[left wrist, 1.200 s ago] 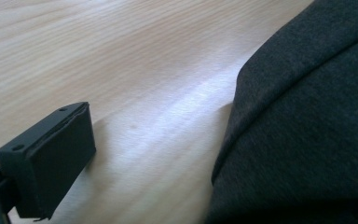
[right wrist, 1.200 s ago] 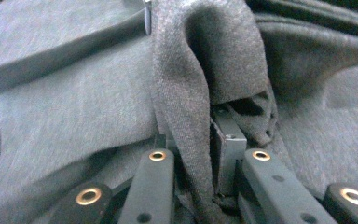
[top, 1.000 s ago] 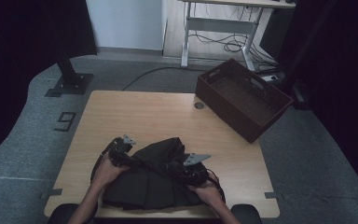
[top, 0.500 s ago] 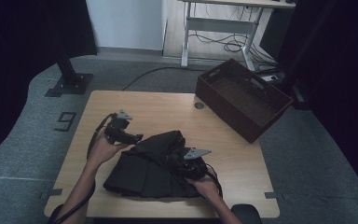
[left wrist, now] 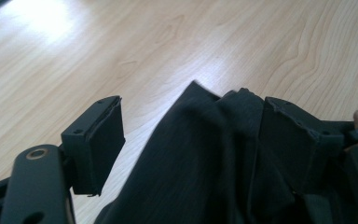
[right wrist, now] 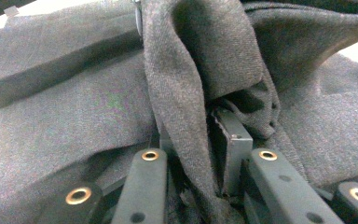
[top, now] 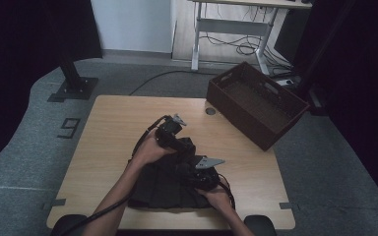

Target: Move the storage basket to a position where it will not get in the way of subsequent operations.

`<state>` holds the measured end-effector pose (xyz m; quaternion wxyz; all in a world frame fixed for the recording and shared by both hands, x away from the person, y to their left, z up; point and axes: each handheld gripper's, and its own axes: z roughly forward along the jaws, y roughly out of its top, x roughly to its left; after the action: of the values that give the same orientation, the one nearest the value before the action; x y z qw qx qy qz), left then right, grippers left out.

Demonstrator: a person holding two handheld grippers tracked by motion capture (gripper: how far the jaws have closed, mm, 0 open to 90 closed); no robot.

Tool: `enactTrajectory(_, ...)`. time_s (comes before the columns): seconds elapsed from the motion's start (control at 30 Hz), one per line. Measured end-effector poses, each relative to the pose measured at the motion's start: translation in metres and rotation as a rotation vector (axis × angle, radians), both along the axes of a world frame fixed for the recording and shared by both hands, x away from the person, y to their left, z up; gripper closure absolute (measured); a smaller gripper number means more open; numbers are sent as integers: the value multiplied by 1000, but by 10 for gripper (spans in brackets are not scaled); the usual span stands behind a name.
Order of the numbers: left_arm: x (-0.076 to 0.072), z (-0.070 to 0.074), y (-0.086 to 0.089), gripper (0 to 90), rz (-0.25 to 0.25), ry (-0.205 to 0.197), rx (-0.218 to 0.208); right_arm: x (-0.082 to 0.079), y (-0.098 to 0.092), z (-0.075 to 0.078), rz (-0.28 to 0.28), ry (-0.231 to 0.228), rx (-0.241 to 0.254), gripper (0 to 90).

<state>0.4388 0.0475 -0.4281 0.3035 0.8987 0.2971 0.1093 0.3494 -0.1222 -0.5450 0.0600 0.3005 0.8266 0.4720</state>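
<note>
A dark grey garment lies crumpled on the front middle of the wooden table. My left gripper hovers at the garment's far edge. In the left gripper view its jaws stand wide apart, with a raised fold of the cloth between them, leaning on the right jaw. My right gripper rests on the garment near its right side. In the right gripper view it is shut on a pinched ridge of the fabric.
A dark brown woven basket sits at the table's far right corner, partly over the edge. A round cable hole is in the tabletop beside it. A desk frame with cables stands behind on the grey floor.
My left gripper has swung from the garment's left side rightward to its far middle edge. The garment looks narrower on its left. The right gripper has barely moved.
</note>
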Motion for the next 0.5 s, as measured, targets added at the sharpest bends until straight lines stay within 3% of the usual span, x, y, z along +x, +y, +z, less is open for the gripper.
enactTrajectory(0.03,0,0,0,218,0,0,0,0,0,0,0,0,1,745)
enactTrajectory(0.17,0,-13,-17,249,19,-14,80,0,-1,-1,1,-1,7,741)
enactTrajectory(0.23,-3,-16,-19,364,38,-38,117,0,-1,-1,1,-1,11,738)
enactTrajectory(0.33,-7,-16,-16,669,34,-43,157,0,-1,-1,2,1,18,727)
enactTrajectory(0.4,-9,-12,-8,802,47,-30,130,0,-1,-1,5,-1,21,712)
enactTrajectory(0.5,-16,-5,7,833,50,-45,86,-1,-1,1,13,-7,23,670)
